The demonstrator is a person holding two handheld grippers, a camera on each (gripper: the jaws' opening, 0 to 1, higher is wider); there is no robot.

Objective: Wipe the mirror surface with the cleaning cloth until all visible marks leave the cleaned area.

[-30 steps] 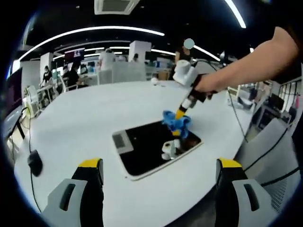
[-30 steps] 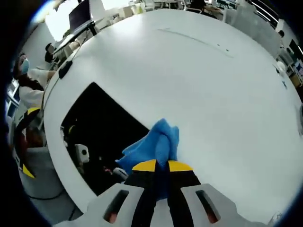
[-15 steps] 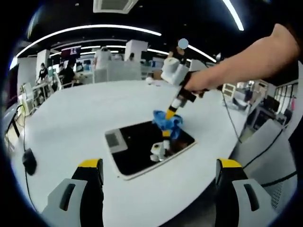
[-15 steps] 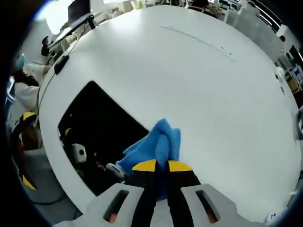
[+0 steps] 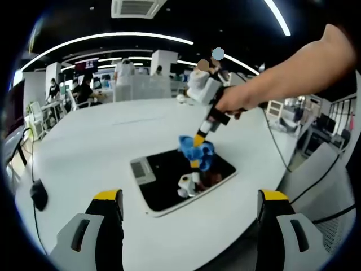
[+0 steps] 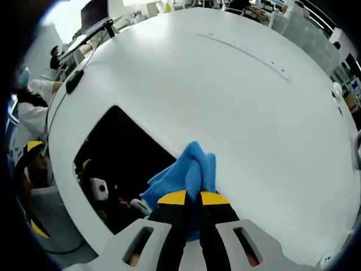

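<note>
While right claw (image 6: pixel 186 199) pins cloth (image 6: pixel 185 175) on mirror (image 5: pixel 183 179) — mouse (image 5: pixel 38 193) well apart.

i see a large white table (image 5: pixel 84 152), rounded along its edges, carrying everything here. a dark rectangular mirror (image 5: pixel 169 183) in a pale frame lies flat on it, close to the near edge and well in from the far one. a blue cleaning cloth (image 5: pixel 196 151) rests bunched on the mirror's far corner, overlapping the frame onto the white top in the right gripper view (image 6: pixel 189 175). a small black mouse-like object (image 5: pixel 38 193) sits near the table's left edge. a thin seam line (image 6: pixel 242 52) crosses the far part of the tabletop.
</note>
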